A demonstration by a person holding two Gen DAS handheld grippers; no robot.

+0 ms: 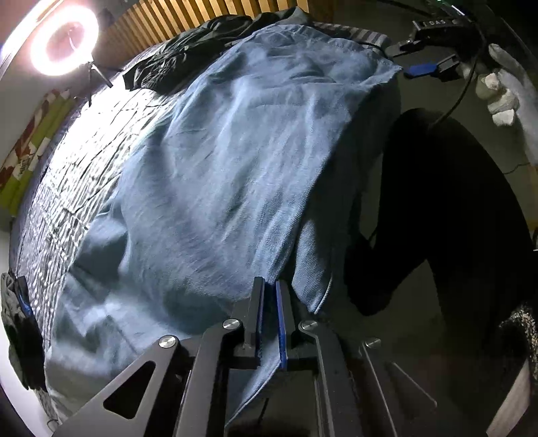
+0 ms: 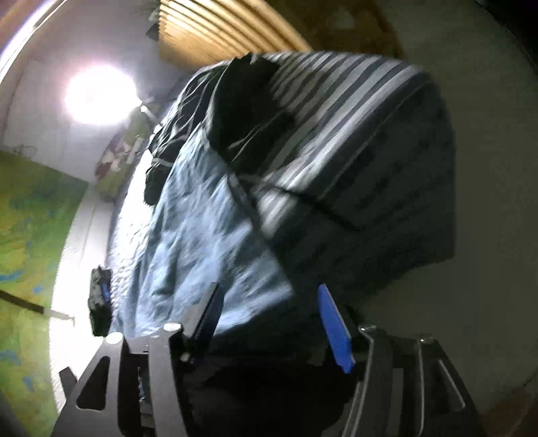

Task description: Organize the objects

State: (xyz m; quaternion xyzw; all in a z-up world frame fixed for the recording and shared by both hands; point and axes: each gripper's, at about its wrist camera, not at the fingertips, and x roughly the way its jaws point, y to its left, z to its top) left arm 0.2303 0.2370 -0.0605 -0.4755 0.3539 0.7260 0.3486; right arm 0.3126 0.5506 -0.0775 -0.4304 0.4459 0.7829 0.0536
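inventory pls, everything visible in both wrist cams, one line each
blue garment: 1, light blue denim-like, spread across the bed, near edge hanging over the side
black garment: 1, black, crumpled at the far end of the bed
bed cover: 1, grey and white stripes, under both garments
ring light: 1, white, lit, on a stand beyond the bed
slatted panel: 1, wood, behind the bed
left gripper: 1, black with blue pads, fingers shut on the blue garment's edge
right gripper: 1, same build, fingers apart, nothing gripped
gloved hand: 1, white, holding the right gripper
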